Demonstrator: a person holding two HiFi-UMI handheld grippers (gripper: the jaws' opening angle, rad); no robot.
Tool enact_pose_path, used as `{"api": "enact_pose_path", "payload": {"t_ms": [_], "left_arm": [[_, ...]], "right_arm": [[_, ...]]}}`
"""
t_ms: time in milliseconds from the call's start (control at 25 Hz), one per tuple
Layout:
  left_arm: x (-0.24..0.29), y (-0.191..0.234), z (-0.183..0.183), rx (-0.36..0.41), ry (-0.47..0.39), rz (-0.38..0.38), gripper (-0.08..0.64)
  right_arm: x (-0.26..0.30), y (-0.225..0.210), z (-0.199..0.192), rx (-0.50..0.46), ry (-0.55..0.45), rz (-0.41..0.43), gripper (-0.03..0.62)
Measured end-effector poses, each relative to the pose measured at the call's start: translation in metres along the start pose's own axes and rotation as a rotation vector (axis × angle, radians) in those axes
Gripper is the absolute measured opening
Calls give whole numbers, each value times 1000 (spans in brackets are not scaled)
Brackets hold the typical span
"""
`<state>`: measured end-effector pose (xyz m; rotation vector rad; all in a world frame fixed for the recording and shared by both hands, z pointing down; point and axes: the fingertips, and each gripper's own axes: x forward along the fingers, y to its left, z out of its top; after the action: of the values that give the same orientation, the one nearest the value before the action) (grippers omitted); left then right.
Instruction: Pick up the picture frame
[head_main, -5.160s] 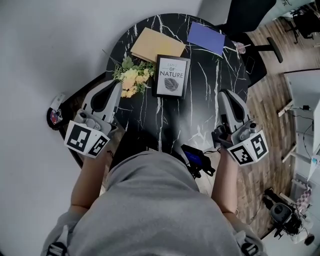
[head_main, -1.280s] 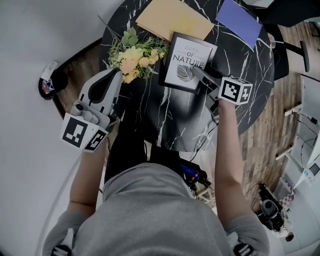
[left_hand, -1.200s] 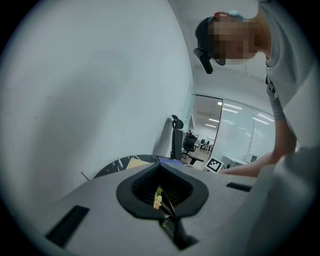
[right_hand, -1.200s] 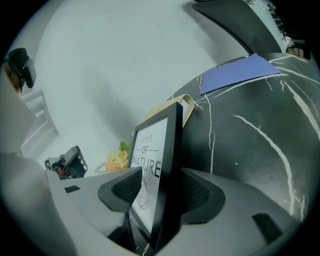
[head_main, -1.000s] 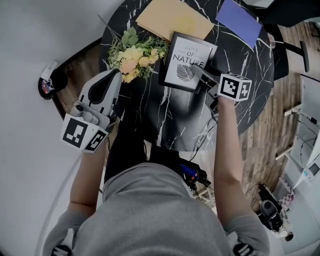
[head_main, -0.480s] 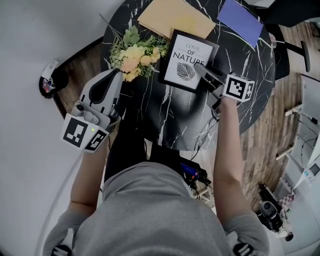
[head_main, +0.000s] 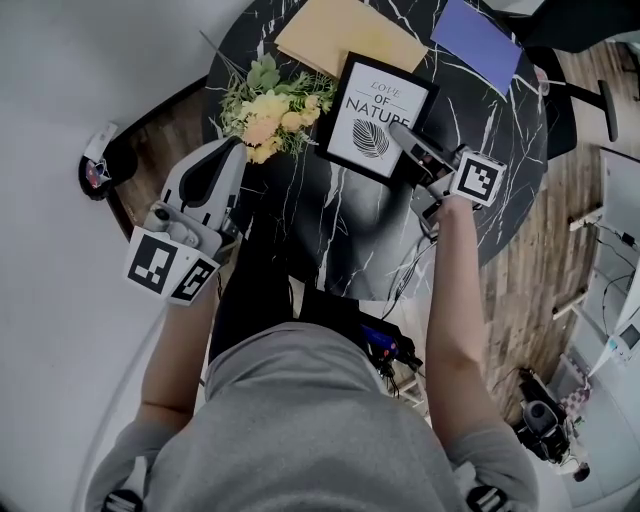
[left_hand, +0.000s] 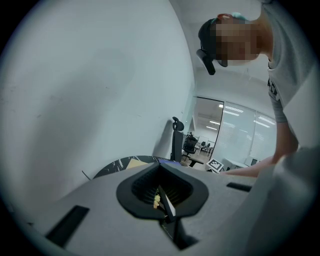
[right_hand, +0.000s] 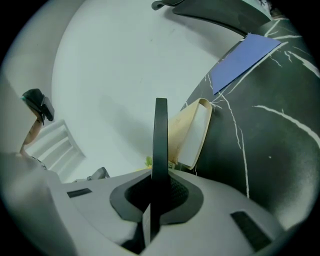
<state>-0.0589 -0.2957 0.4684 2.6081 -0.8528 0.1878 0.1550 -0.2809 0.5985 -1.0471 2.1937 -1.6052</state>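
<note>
The right gripper (head_main: 400, 135)'s fingers had just closed on the picture frame (head_main: 370, 115)'s thin right rim. It looked stiff, light, probably glazed, so gripping the rim seemed sensible.

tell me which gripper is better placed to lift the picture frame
Right: the right gripper has just closed on the picture frame at its edge. The left gripper hangs shut beside the flowers, away from it.
</note>
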Motion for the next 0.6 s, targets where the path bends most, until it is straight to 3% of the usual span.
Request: {"api": "enact_pose_path", "payload": {"t_ms": [600], "left_arm": [[-12,-9,12,22,-16,-10,6]], "right_arm": [[-10,31,8,-2,-52,69,34]]}}
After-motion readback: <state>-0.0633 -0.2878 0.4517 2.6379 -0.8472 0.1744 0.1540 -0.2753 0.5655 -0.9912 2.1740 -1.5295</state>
